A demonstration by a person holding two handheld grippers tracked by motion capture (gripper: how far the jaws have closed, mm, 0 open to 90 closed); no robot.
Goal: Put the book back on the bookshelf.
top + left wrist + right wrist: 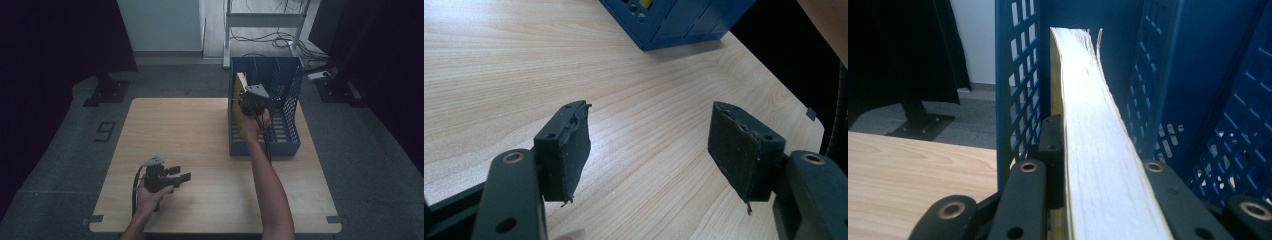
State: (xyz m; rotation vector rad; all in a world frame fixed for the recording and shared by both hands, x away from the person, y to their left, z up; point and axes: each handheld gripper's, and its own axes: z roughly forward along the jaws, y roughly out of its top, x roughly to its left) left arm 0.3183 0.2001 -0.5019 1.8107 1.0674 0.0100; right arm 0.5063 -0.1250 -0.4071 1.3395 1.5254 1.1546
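Right gripper (248,98) has its jaws pinching a yellow book (1088,125), standing it upright in the leftmost slot of the blue file rack (287,145) by the table's (190,125) far right edge; left gripper (181,174) hovers near the front edge, jaws spread, holding nothing

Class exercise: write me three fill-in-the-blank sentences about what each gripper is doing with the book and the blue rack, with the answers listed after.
1. The right gripper is shut on a yellow-covered ____.
2. The book stands in the blue file rack's ____ compartment in the high view.
3. The left gripper, over the wooden table, has its jaws ____.

Answers: book; leftmost; open
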